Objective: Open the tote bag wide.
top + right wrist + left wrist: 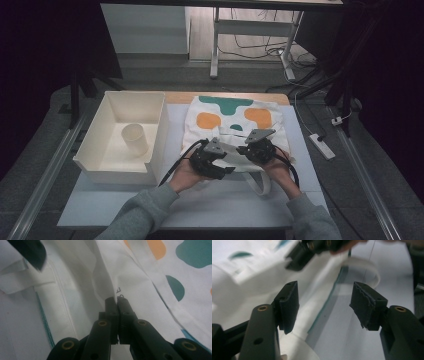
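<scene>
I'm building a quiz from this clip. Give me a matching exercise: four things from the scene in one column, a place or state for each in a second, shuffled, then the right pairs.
Things:
1. cup
2. tote bag
3. left gripper
4. right gripper

Places or states:
A. jaws apart, nothing between them
B. lying flat on the table
C. inside the bin
D. jaws shut on a fold of fabric

Pairs: 1-C, 2-B, 3-A, 4-D
</scene>
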### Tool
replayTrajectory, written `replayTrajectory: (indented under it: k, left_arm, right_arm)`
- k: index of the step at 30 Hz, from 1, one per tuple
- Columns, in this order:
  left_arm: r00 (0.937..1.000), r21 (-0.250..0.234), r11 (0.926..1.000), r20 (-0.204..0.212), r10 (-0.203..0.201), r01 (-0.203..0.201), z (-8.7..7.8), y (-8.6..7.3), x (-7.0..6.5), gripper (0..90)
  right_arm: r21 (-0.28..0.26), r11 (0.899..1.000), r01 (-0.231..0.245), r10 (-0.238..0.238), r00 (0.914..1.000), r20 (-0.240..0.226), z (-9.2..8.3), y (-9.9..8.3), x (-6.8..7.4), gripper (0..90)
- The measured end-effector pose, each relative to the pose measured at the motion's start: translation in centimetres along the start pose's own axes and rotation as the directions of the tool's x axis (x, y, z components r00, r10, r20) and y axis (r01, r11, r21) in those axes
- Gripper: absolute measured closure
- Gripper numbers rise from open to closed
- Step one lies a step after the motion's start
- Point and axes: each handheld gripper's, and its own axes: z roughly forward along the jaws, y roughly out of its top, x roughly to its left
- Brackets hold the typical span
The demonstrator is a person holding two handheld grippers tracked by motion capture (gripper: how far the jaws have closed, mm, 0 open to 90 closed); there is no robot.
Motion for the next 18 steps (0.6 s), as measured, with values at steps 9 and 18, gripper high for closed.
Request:
replayTrajectory:
  k: [9, 18]
  left_arm:
    - [0.9987, 0.107, 0.9931, -0.018, 0.049, -0.046, 3.3, -0.2, -0.4, 35.9]
    - [0.9961, 0.173, 0.9826, -0.044, 0.076, -0.067, 4.6, -0.6, -0.1, 37.5]
  right_arm:
    - [-0.007, 1.0, 0.002, -0.002, 1.0, 0.001, -0.1, 0.1, 0.0, 88.1]
    - [-0.028, 1.0, -0.012, 0.012, 0.9999, 0.0, -0.6, 0.3, 0.0, 88.1]
